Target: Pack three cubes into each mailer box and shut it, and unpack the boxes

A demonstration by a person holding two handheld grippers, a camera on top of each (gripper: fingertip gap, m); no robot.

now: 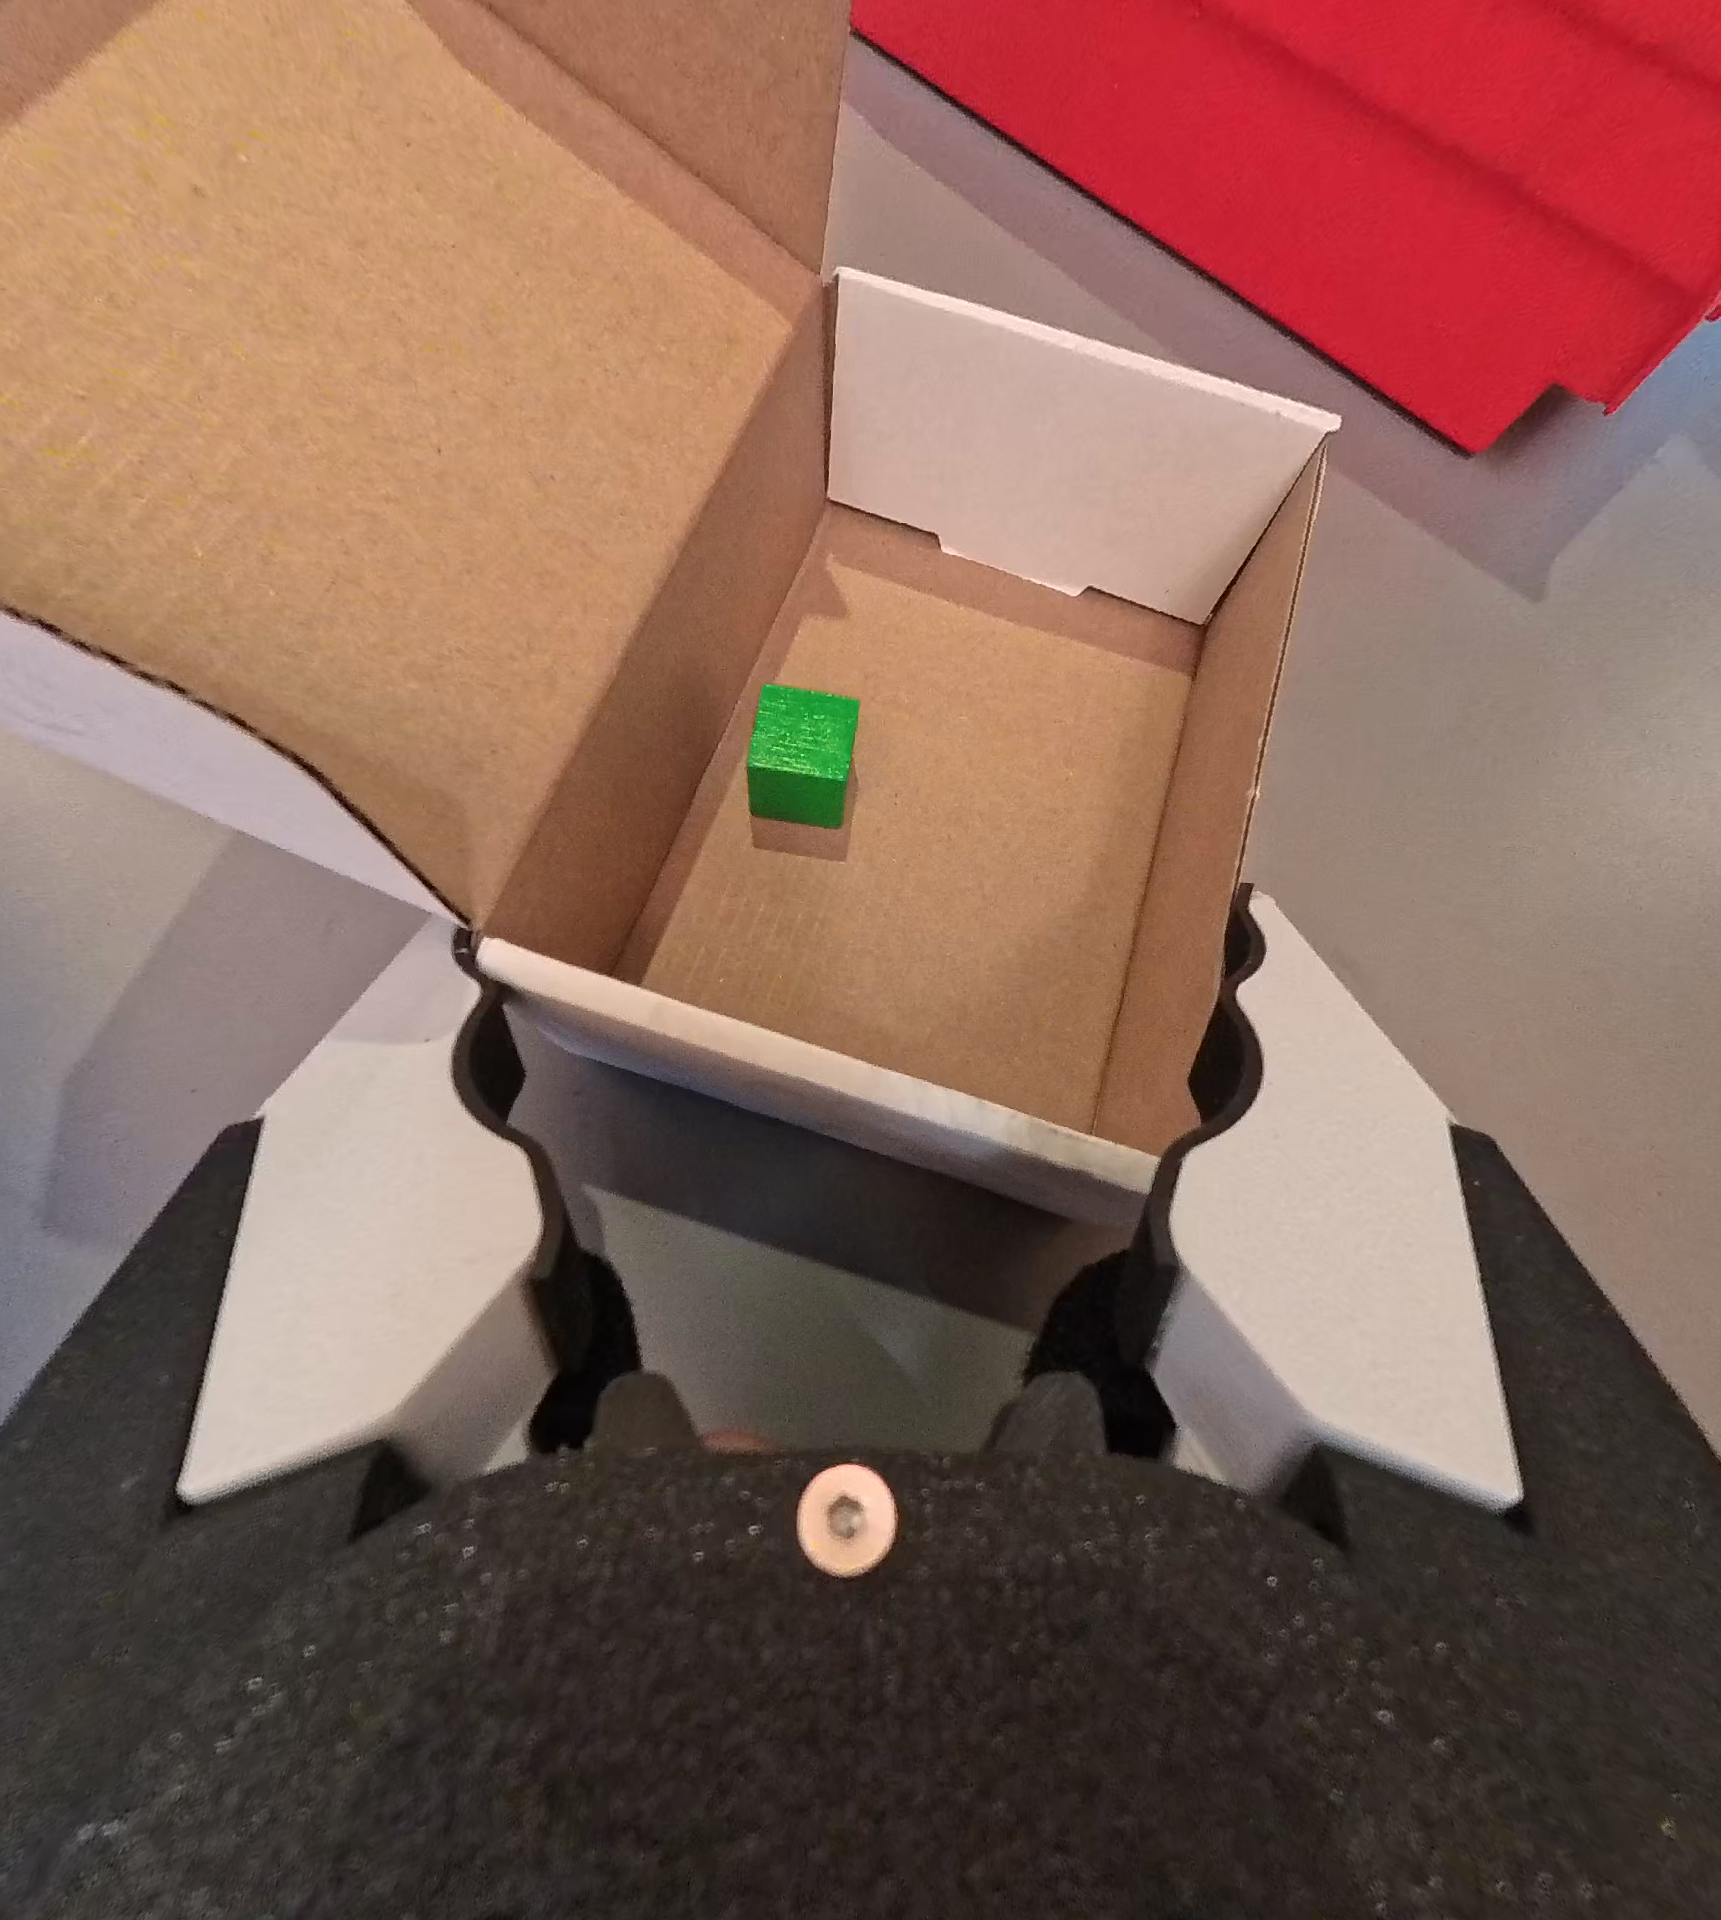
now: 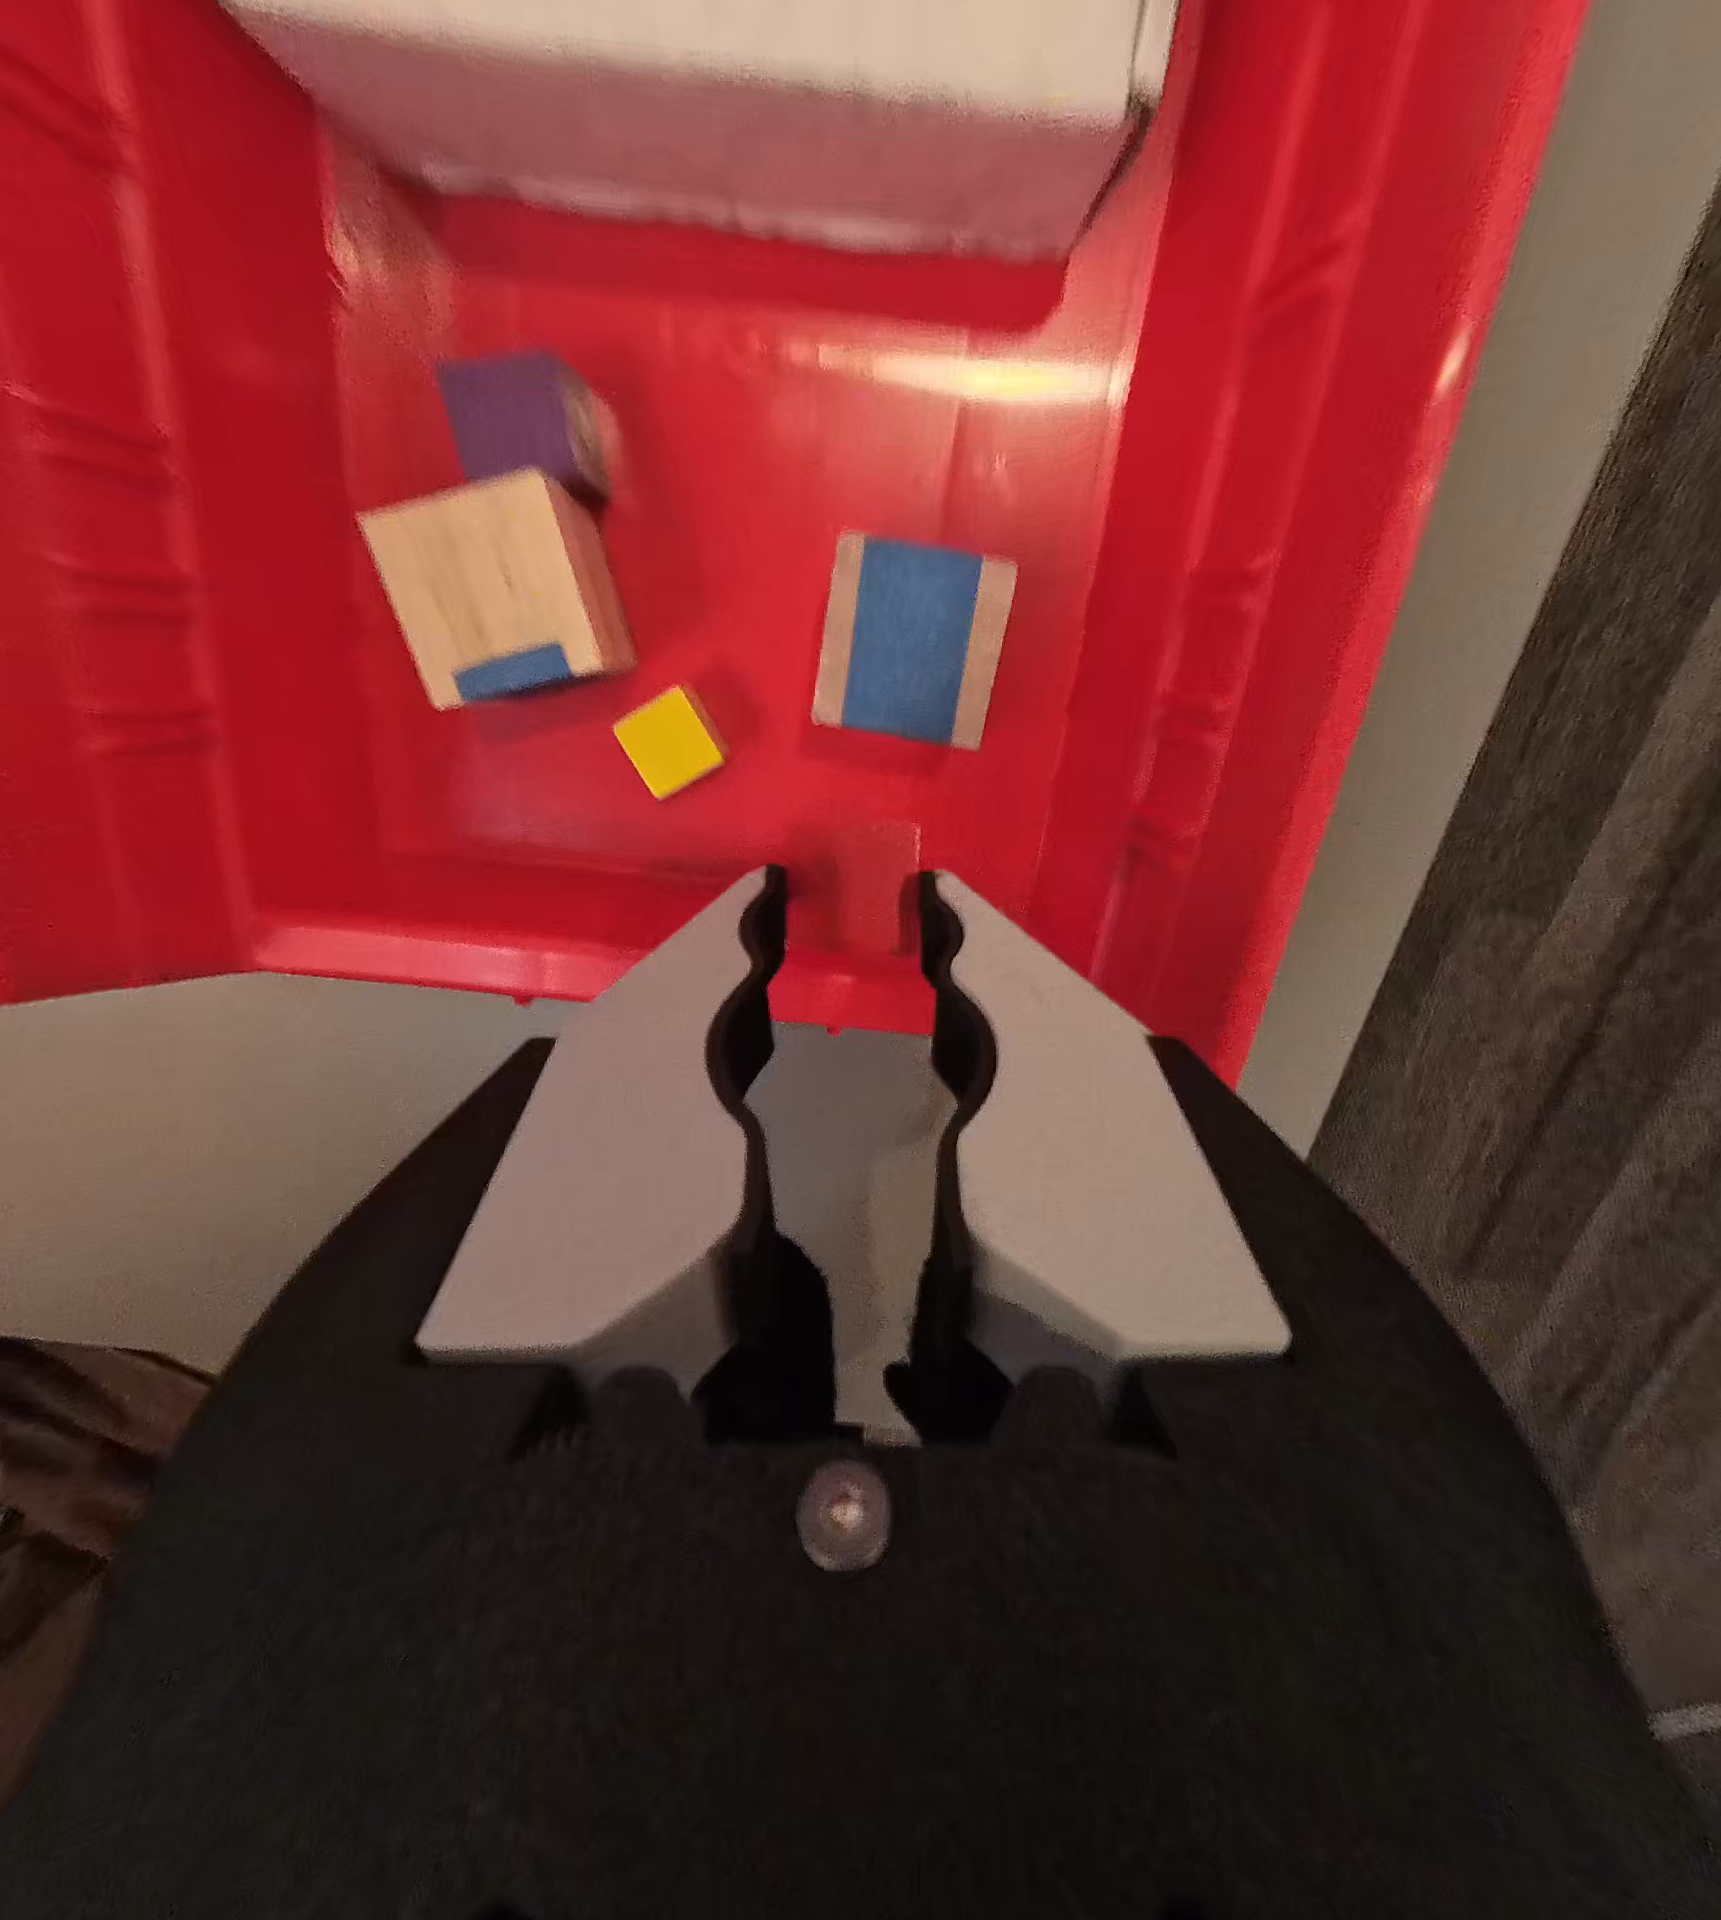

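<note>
One red plastic bin (image 2: pixel 160 520) holds loose wooden cubes; the open white cardboard mailer box (image 1: pixel 1074 457) holds one small green cube (image 1: pixel 802 755). The left gripper (image 1: pixel 856 1029) gapes wide, empty, by its near wall; the right gripper (image 2: pixel 851 894) pinches a small red cube (image 2: pixel 871 894).

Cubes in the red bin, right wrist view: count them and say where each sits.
5. Purple cube farthest back, large wooden cube touching it, yellow cube nearer, blue-faced cube right, red cube between the right gripper fingertips. Blur may hide others.
</note>
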